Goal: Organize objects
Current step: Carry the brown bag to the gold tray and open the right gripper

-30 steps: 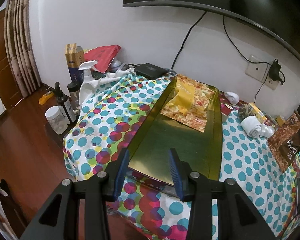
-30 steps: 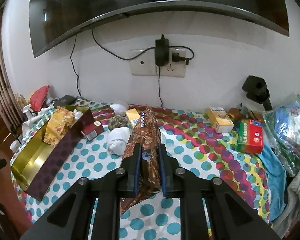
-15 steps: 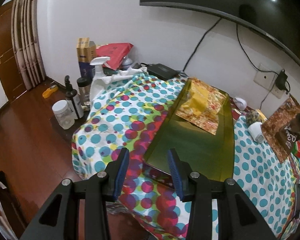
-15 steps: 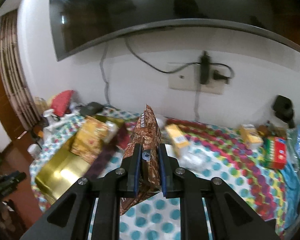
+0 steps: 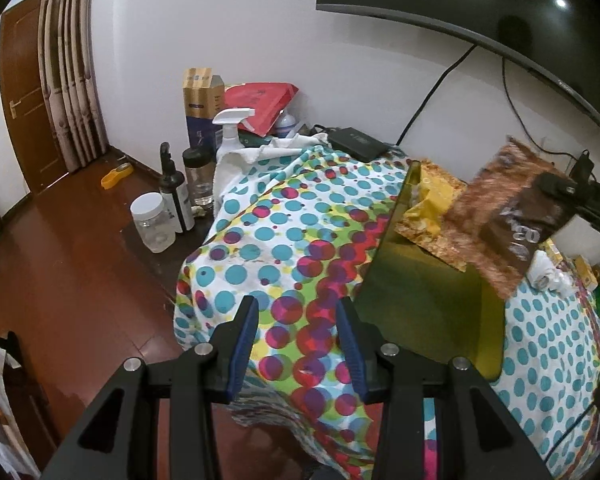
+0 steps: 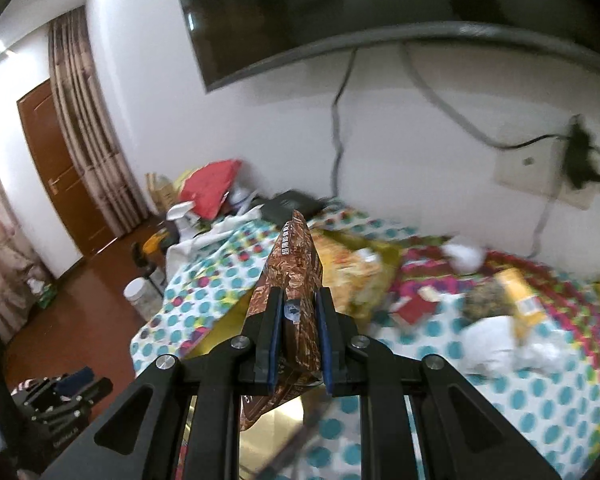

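One brown snack bag [image 6: 298, 280], its lower end hidden behind the right claw [image 6: 298, 344], is clamped between that claw's fingers above the gold tray [image 5: 432, 304]. Motion blur smears the surface's far clutter. Inside the tray lies a yellow packet [image 5: 424, 208]. Left claw [image 5: 296, 344] gapes wide, holding nothing, over the dotted cloth [image 5: 284, 240].

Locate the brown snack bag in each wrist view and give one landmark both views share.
Left wrist: brown snack bag at right, held in the air over the gold tray.
Right wrist: centre, clamped edge-on between the right gripper fingers.
Shared landmark: white spray bottle at the table's far-left corner.
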Demonstrator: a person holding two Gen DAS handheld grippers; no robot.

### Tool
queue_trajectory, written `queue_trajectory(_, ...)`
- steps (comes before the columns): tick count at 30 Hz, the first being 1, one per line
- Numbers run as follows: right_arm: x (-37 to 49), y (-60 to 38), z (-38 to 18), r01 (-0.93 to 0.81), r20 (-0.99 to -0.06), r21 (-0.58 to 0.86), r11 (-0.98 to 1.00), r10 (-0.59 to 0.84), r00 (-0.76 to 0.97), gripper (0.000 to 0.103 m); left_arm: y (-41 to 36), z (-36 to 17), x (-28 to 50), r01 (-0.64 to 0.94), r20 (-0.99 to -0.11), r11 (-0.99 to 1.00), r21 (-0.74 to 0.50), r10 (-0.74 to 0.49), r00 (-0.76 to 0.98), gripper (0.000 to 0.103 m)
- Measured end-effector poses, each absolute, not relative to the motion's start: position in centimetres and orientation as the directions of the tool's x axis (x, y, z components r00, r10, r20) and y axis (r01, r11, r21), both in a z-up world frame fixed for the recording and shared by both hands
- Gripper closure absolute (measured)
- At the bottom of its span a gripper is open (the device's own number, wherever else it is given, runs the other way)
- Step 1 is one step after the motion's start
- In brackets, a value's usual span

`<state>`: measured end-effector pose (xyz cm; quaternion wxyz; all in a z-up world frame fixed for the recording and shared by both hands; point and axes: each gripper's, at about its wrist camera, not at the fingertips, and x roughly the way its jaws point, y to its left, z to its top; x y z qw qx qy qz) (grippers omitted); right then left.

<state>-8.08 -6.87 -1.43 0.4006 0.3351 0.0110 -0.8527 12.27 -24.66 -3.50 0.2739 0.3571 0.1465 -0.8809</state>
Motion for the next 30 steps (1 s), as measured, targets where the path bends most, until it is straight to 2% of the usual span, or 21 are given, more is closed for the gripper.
queue_trajectory(4, -9.0, -9.4, -2.9, 0.694, -0.607, 0.283, -0.661, -0.684, -0.404, 0.087, -25.7, -3.9, 12.6, 0.606, -0.709, -0.792, -0.075, -0.384, -0.591, 0.062)
queue_trajectory(17, -12.3, -12.4, -5.9, 0.685, -0.664, 0.245, -0.686, -0.634, -0.397, 0.087, -26.8, -6.1, 11.5, 0.599, -0.747, -0.797, -0.076, -0.352, -0.564, 0.062)
queue_trajectory(21, -13.2, -12.1, -5.8, 0.682, -0.656, 0.256, -0.685, -0.641, -0.399, 0.082, -26.7, -6.1, 11.2, 0.594, -0.748, -0.801, -0.076, -0.348, -0.565, 0.062)
queue_trajectory(22, -13.3, -12.0, -5.7, 0.683, -0.651, 0.266, -0.681, -0.649, -0.394, 0.072, -26.7, -6.2, 11.2, 0.595, -0.749, -0.8, -0.076, -0.348, -0.564, 0.062)
queue_trajectory(23, -13.3, -11.7, -5.6, 0.678, -0.65, 0.26, -0.687, -0.644, -0.403, 0.056, -26.7, -6.2, 11.1, 0.594, -0.751, -0.801, -0.077, -0.345, -0.563, 0.062)
queue_trajectory(25, -12.8, -10.7, -5.0, 0.672, -0.62, 0.243, -0.7, -0.645, -0.447, 0.039, -26.5, -6.2, 10.9, 0.592, -0.751, -0.802, -0.079, -0.342, -0.564, 0.062)
queue_trajectory(30, -12.0, -6.4, -3.6, 0.662, -0.57, 0.269, -0.7, -0.669, -0.476, 0.037, -25.4, -5.7, 10.4, 0.57, -0.745, -0.819, -0.073, -0.335, -0.576, 0.062)
